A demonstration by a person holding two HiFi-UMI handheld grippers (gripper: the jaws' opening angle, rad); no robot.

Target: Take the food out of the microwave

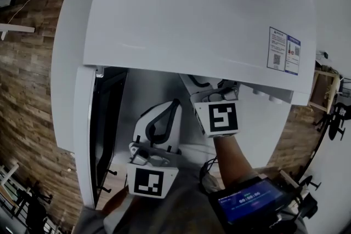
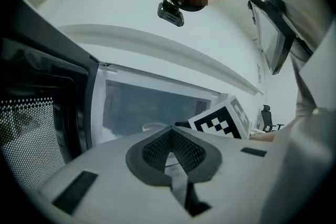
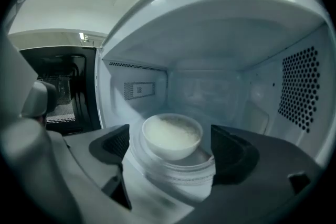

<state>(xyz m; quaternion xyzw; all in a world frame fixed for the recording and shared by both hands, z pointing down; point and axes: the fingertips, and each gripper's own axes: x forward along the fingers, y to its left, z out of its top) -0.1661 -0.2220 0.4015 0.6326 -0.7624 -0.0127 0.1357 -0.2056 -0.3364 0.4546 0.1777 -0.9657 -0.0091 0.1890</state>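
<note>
- One microwave (image 1: 192, 8), wide open, its door (image 1: 107, 129) swung out to my left, so opening is done.
- Right gripper (image 3: 172, 150) is inside the cavity, jaws spread wide either side of the bowl of rice (image 3: 172, 134), not pinching it yet.
- Left gripper (image 2: 169, 153) hangs outside the opening, jaws pressed together on nothing.
- That bowl of rice sits on the turntable (image 3: 184, 178): gripping, lifting and bringing it out are all left.
</note>
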